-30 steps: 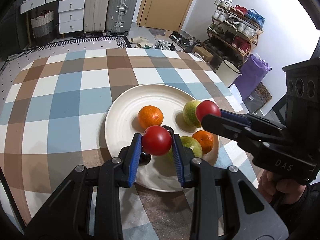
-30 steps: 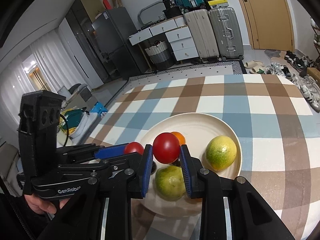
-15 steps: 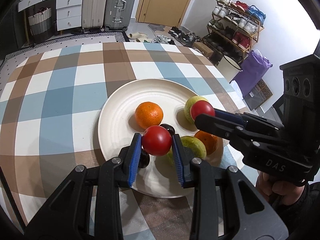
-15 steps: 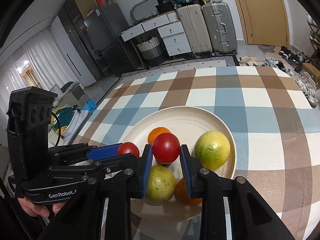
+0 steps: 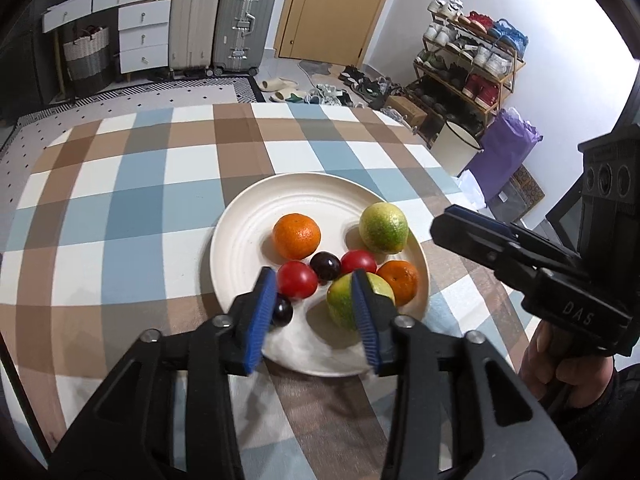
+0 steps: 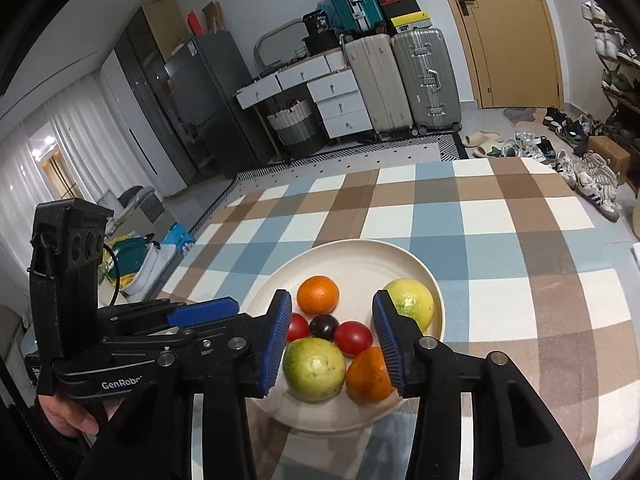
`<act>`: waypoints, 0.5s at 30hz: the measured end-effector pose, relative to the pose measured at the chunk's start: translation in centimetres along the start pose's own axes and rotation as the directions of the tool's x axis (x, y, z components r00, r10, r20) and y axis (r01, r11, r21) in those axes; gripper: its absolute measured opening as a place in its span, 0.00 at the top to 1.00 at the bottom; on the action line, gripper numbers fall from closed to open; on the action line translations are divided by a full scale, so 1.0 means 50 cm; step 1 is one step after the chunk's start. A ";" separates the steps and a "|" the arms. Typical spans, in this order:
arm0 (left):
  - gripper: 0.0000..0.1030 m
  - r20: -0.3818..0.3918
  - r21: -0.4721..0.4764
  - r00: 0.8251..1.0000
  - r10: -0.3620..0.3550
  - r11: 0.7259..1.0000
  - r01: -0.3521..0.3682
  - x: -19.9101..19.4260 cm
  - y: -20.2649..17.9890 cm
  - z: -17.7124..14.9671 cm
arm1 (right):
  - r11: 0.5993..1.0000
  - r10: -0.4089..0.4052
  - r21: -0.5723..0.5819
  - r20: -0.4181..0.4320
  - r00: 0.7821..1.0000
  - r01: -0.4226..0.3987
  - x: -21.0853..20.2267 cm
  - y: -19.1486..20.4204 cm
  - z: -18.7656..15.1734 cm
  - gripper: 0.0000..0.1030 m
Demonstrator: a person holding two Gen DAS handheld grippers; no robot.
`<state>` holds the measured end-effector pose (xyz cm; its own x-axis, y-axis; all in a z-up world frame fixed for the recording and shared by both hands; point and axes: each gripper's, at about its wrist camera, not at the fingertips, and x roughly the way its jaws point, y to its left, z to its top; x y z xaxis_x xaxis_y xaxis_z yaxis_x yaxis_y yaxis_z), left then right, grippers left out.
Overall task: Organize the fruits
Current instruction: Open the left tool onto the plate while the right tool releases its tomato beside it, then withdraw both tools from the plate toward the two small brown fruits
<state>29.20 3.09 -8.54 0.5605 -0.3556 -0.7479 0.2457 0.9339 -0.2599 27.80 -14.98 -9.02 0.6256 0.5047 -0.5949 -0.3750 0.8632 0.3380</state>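
Observation:
A cream plate (image 5: 248, 216) (image 6: 360, 256) on the checked cloth holds two oranges (image 5: 296, 236), two green-yellow fruits (image 5: 383, 227), two dark plums (image 5: 325, 266) and two red tomatoes. My left gripper (image 5: 314, 312) hovers over the plate's near edge, its jaws opening; one tomato (image 5: 297, 279) lies on the plate just past the left pad, free of both pads. My right gripper (image 6: 332, 340) is also opening above the plate. The other tomato (image 6: 353, 338) rests below it among the fruit, not gripped. Each gripper shows at the side of the other's view (image 5: 460, 224) (image 6: 204, 312).
The checked tablecloth (image 5: 140, 200) spreads wide to the left of and beyond the plate. Off the table stand suitcases (image 5: 244, 20), white drawers (image 5: 142, 36), a shoe rack (image 5: 468, 60), a white bucket (image 5: 456, 148) and a purple bag (image 5: 508, 152). A hand (image 5: 560, 364) holds the right gripper.
Both grippers held a red tomato above the plate; both sets of jaws have now spread and the two tomatoes lie on the plate beside a plum.

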 end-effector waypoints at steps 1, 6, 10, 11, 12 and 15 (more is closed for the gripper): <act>0.61 0.005 0.001 1.000 0.004 1.000 -0.004 -0.009 -0.002 -0.004 | 1.000 0.000 0.001 0.005 1.000 0.000 -0.008 0.002 -0.002 0.56; 0.58 0.022 0.012 0.999 0.033 0.999 -0.033 -0.054 -0.014 -0.032 | 1.000 0.004 -0.005 0.030 1.000 -0.004 -0.050 0.016 -0.014 0.53; 0.46 0.026 0.004 0.998 0.051 0.999 -0.051 -0.087 -0.024 -0.059 | 1.000 0.012 -0.016 0.048 0.999 -0.011 -0.083 0.030 -0.027 0.49; 0.39 0.034 0.003 0.998 0.054 0.999 -0.055 -0.097 -0.027 -0.067 | 1.000 0.015 -0.020 0.052 0.999 -0.014 -0.091 0.034 -0.032 0.47; 0.36 0.041 0.003 0.998 0.057 0.998 -0.057 -0.104 -0.030 -0.073 | 1.000 0.017 -0.026 0.056 0.998 -0.015 -0.100 0.039 -0.037 0.45; 0.25 0.058 -0.013 0.996 0.069 0.998 -0.068 -0.126 -0.035 -0.091 | 0.999 0.017 -0.043 0.077 0.997 -0.014 -0.127 0.050 -0.054 0.38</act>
<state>21.63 3.88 -6.16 0.6211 -0.2921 -0.7272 0.1964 0.9563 -0.2164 21.04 -16.05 -6.39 0.6699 0.5187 -0.5312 -0.4124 0.8549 0.3146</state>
